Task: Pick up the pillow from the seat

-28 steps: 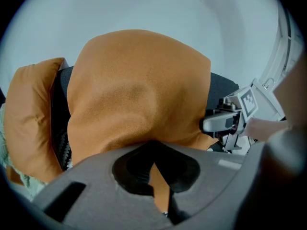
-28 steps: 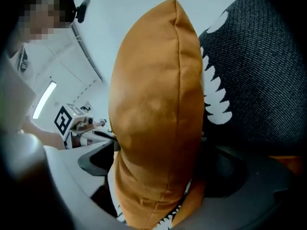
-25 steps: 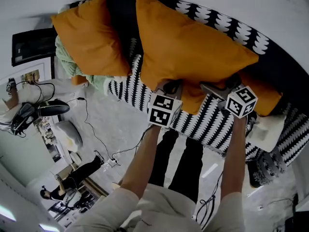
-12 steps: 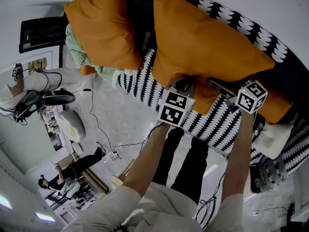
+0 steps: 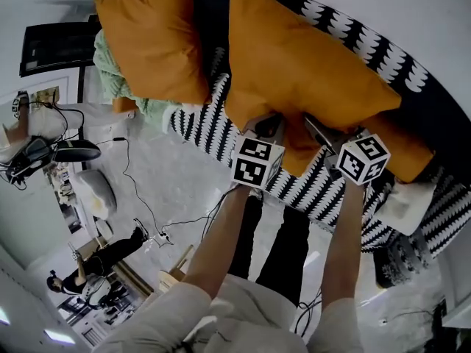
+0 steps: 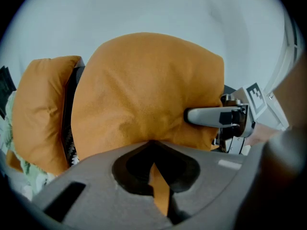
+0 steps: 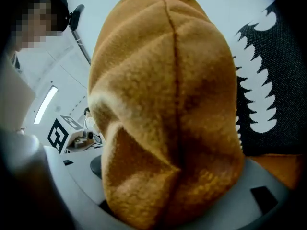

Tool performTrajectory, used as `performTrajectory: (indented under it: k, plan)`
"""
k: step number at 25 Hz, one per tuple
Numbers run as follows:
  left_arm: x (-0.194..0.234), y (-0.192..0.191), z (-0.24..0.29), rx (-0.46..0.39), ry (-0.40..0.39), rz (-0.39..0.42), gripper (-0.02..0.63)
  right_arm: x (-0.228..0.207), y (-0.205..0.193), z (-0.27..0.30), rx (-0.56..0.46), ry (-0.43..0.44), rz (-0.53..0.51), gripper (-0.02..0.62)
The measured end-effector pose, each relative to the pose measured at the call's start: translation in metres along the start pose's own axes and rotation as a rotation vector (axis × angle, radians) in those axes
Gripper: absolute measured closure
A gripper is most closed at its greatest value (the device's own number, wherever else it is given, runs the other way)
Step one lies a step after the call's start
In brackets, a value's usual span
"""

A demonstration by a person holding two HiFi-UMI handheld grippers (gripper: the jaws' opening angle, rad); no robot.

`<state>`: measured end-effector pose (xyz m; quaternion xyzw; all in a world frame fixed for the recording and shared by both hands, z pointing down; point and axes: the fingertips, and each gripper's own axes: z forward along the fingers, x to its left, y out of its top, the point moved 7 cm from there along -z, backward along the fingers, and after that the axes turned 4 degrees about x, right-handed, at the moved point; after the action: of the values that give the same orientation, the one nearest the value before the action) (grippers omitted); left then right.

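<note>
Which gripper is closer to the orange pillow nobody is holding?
Left. The left gripper grips the held pillow on the side facing the spare pillow; the right gripper, whose jaws have just been closing on the held pillow, is farther off.

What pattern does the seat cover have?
Black and white: the seat cover has toothed stripes and rows of white scallops. The head view shows it best.

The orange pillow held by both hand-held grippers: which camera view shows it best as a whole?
The head view: almost the whole pillow shows there. The left gripper view shows most of its broad face; the right gripper view shows only a bunched corner, very close.
</note>
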<state>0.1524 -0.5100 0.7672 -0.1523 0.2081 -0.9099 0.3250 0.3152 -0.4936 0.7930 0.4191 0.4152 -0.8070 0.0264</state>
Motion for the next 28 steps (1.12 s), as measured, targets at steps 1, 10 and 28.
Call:
performTrajectory:
  k: [1, 10, 28]
  plan:
    - [0.0, -0.001, -0.001, -0.006, -0.004, -0.007, 0.597, 0.004, -0.001, -0.002, -0.003, -0.009, 0.004, 0.265]
    - [0.022, -0.015, -0.04, -0.046, -0.03, 0.0, 0.597, 0.054, -0.006, 0.004, -0.035, -0.098, 0.025, 0.342]
    - [0.057, -0.018, -0.199, -0.247, -0.047, 0.026, 0.597, 0.217, -0.009, -0.005, -0.102, -0.349, -0.05, 0.347]
